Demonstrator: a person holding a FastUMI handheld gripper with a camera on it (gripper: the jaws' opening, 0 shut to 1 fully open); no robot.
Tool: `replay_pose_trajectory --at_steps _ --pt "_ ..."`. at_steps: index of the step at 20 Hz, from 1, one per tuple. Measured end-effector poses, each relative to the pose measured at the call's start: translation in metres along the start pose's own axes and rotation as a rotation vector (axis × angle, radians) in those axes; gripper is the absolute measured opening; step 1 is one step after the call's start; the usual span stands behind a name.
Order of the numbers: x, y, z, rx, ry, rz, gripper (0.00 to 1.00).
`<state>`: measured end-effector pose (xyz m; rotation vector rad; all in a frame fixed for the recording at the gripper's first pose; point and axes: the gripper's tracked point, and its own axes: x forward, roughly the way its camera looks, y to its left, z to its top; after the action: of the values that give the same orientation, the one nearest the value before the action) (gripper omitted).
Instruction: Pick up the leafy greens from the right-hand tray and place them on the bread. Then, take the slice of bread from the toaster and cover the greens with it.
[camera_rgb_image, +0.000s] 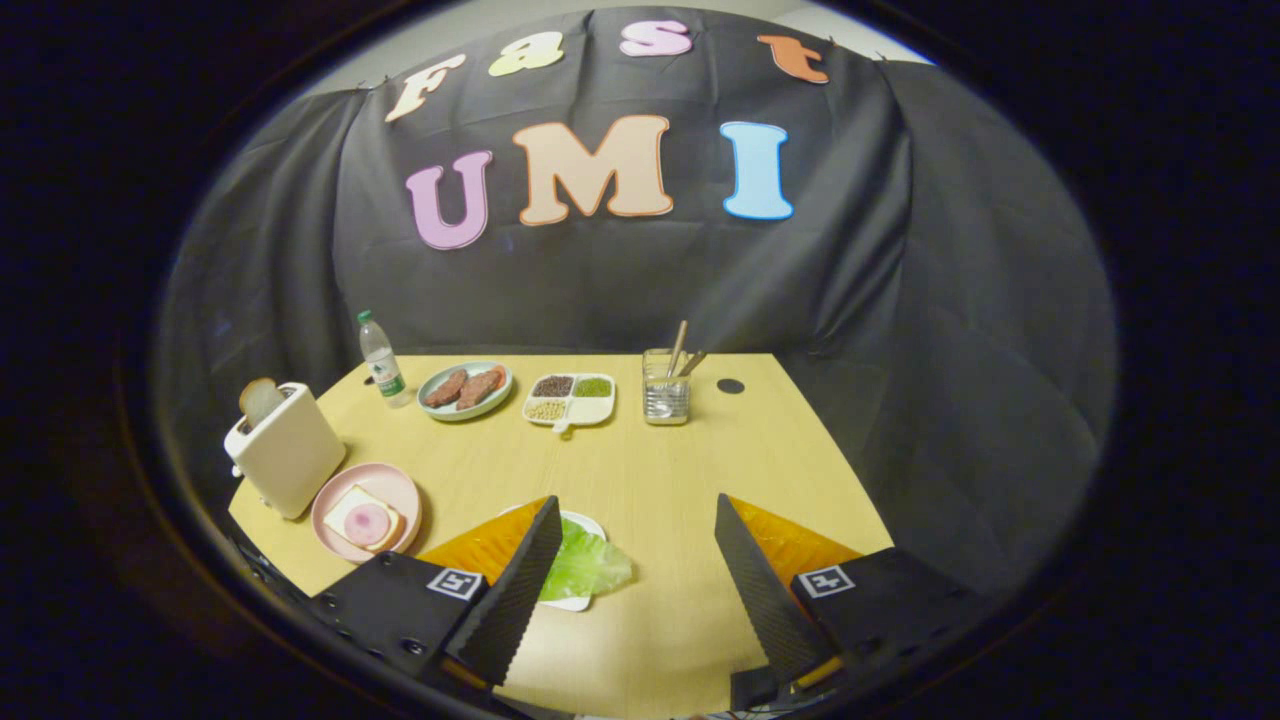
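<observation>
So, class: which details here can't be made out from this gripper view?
- Small white plate under the leafy greens: partly hidden by the open gripper's left finger.
- Bread slice: lower part sunk in the toaster.
- Divided dish: contents too small to identify.

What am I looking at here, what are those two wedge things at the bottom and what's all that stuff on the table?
The wedges are the two fingers of a hand-held gripper; the camera rides on it, looking forward. The fingers are open and hold nothing. Leafy greens lie on a small white tray beside the left finger. On the wooden table beyond: a pink plate with bread and a pink slice, a toaster with bread sticking up, a water bottle, a plate of meat, a divided dish and a glass with sticks.
</observation>
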<state>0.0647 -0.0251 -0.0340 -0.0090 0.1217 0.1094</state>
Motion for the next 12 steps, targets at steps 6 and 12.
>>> replay_pose_trajectory --at_steps 6,12 --pt "0.016 0.004 -0.027 -0.024 0.103 0.082 0.98" --pt "0.046 0.005 -0.067 -0.025 0.282 0.195 0.98"
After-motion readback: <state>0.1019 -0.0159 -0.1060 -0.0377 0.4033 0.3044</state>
